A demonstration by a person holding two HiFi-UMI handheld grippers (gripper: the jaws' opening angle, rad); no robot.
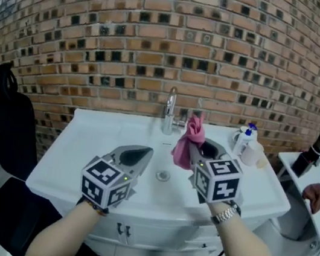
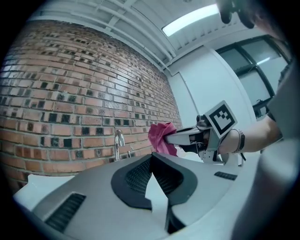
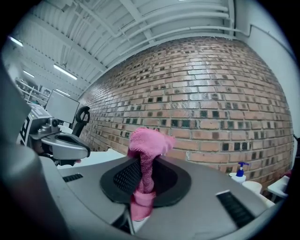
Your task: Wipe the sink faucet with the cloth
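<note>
A chrome faucet (image 1: pixel 169 111) stands at the back of the white sink (image 1: pixel 84 141), against the brick wall. My right gripper (image 1: pixel 195 151) is shut on a pink cloth (image 1: pixel 188 137), which bunches above the jaws and hangs just right of the faucet, short of touching it. In the right gripper view the cloth (image 3: pixel 146 143) is pinched between the dark pads (image 3: pixel 125 177). My left gripper (image 1: pixel 142 153) hovers over the basin's left half, shut with nothing in it. The left gripper view shows the faucet (image 2: pixel 119 140), the cloth (image 2: pixel 160 137) and my right gripper (image 2: pixel 174 139).
A blue-pump soap bottle (image 1: pixel 245 136) and a white cup (image 1: pixel 252 153) sit on the sink's back right corner. The drain (image 1: pixel 163 175) lies between my grippers. A black chair (image 1: pixel 10 110) stands at the left; a side shelf (image 1: pixel 300 164) with a brown rag (image 1: pixel 317 195) is on the right.
</note>
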